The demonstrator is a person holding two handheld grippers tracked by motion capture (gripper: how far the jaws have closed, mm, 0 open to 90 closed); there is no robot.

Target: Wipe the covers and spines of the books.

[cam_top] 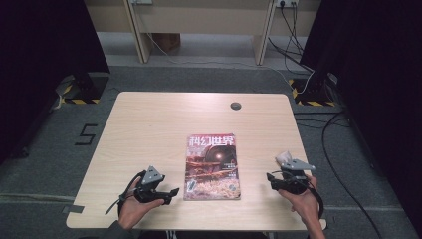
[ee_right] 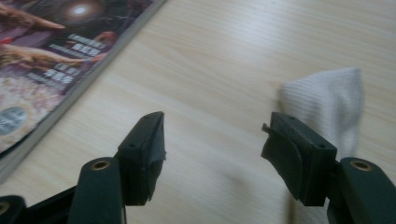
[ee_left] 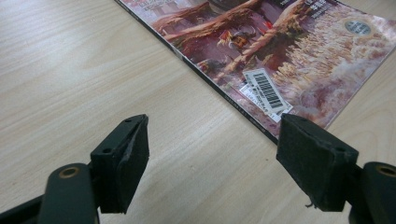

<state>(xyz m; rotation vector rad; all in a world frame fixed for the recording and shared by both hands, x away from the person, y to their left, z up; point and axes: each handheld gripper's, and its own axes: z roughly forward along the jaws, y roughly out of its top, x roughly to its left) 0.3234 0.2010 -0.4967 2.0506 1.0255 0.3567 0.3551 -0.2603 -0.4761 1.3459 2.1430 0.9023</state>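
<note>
On the pale wooden table (cam_top: 149, 124) you are holding the left gripper (ee_left: 212, 154) and the right gripper (ee_right: 212, 149) released and empty, flanking the glossy red-brown illustrated magazine (cam_top: 212, 167) lying flat between them, its edges apparently ready for pinching.

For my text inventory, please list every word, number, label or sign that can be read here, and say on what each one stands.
"科幻世界": big title across the top of the magazine cover.
"5": dark mark on the grey floor, left of the table.
Barcode sticker near the magazine's lower left corner: its digits are too small to read.
Small cover lines and round badge: too blurred to read.
</note>
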